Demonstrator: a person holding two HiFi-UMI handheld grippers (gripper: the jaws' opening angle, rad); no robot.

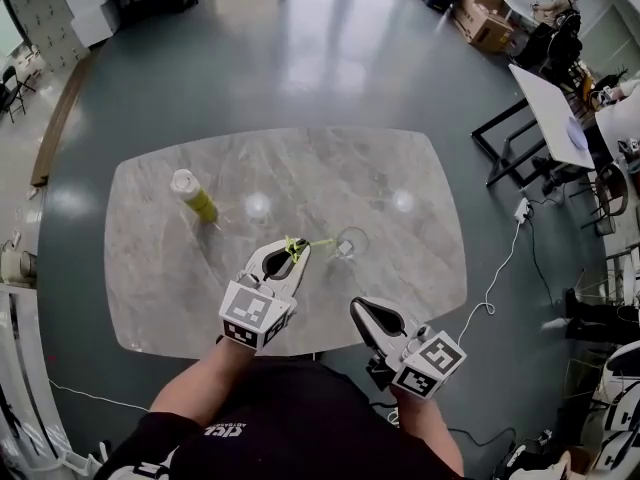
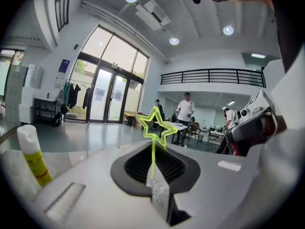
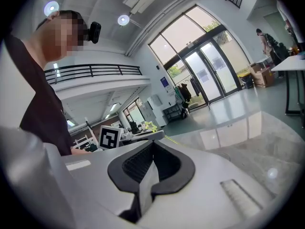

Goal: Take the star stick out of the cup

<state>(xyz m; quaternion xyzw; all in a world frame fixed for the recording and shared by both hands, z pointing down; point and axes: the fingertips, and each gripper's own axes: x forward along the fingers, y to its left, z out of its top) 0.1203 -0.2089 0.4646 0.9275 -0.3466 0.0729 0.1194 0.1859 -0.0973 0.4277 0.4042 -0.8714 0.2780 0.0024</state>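
A thin yellow-green star stick (image 1: pixel 292 248) leans to the left from a clear glass cup (image 1: pixel 351 242) near the middle of the marble table (image 1: pixel 180 288). Its lower end reaches the cup's rim; I cannot tell whether it is inside. My left gripper (image 1: pixel 298 252) is shut on the stick just below the star. In the left gripper view the stick (image 2: pixel 152 154) rises out of the closed left gripper (image 2: pixel 155 185), and the cup is hidden. My right gripper (image 1: pixel 362 308) hangs near the table's front edge, right of the cup, shut and empty. In the right gripper view the star (image 3: pixel 149 124) shows far beyond the right gripper (image 3: pixel 150 171).
A yellow bottle with a white cap (image 1: pixel 195 196) stands at the table's left, also seen as the bottle (image 2: pixel 33 154) in the left gripper view. A white cable (image 1: pixel 500 278) trails on the floor to the right. White desks (image 1: pixel 550 113) and people stand at the far right.
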